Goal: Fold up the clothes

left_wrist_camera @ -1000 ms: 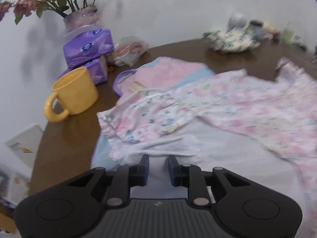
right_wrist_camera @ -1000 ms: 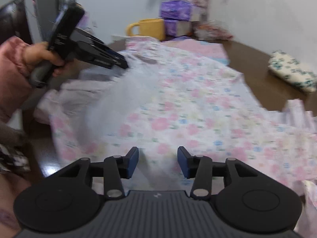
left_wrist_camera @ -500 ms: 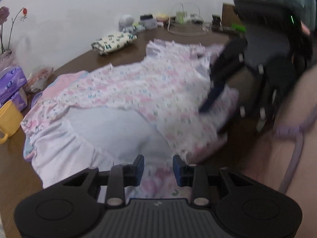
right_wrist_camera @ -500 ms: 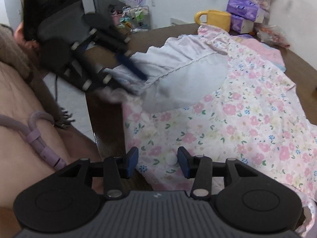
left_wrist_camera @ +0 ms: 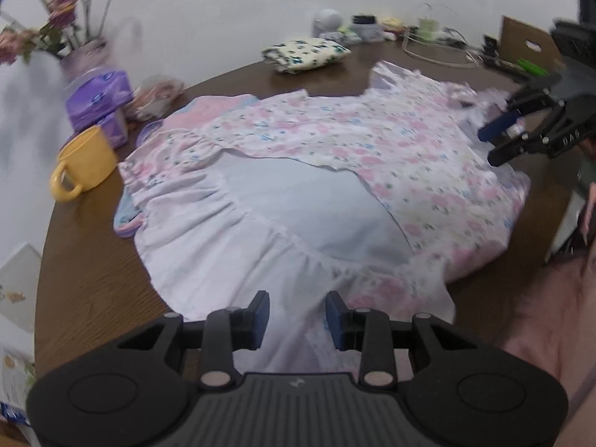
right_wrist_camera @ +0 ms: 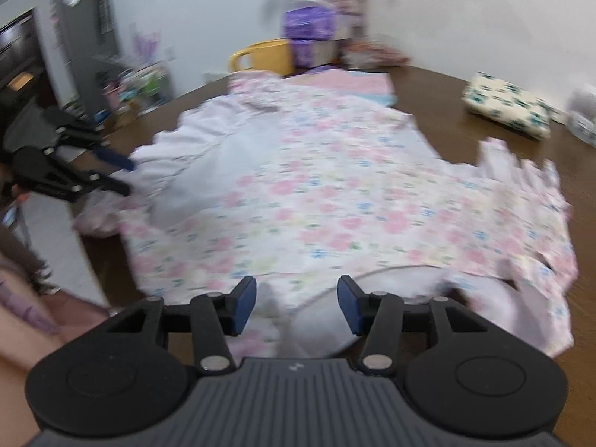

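A pink floral dress (left_wrist_camera: 335,149) with a pale white lining lies spread on the round brown table (left_wrist_camera: 85,283); it also shows in the right wrist view (right_wrist_camera: 335,193). Part of it is folded over, showing the lining (left_wrist_camera: 298,205). My left gripper (left_wrist_camera: 296,318) is open over the ruffled hem at the near edge, with cloth between its fingers but not pinched. My right gripper (right_wrist_camera: 296,307) is open over the dress's other near edge. Each gripper shows in the other's view: the right one (left_wrist_camera: 521,138), the left one (right_wrist_camera: 74,171).
A yellow mug (left_wrist_camera: 82,164), purple tissue packs (left_wrist_camera: 100,100) and a vase of flowers (left_wrist_camera: 63,29) stand at the far left. A folded floral cloth (left_wrist_camera: 305,54) and small clutter sit at the back. A pink and blue garment (left_wrist_camera: 208,108) lies under the dress.
My left gripper has opened wider and swung back toward the mug side. My right gripper has opened wider too, turned toward the table's middle. The dress lies flatter.
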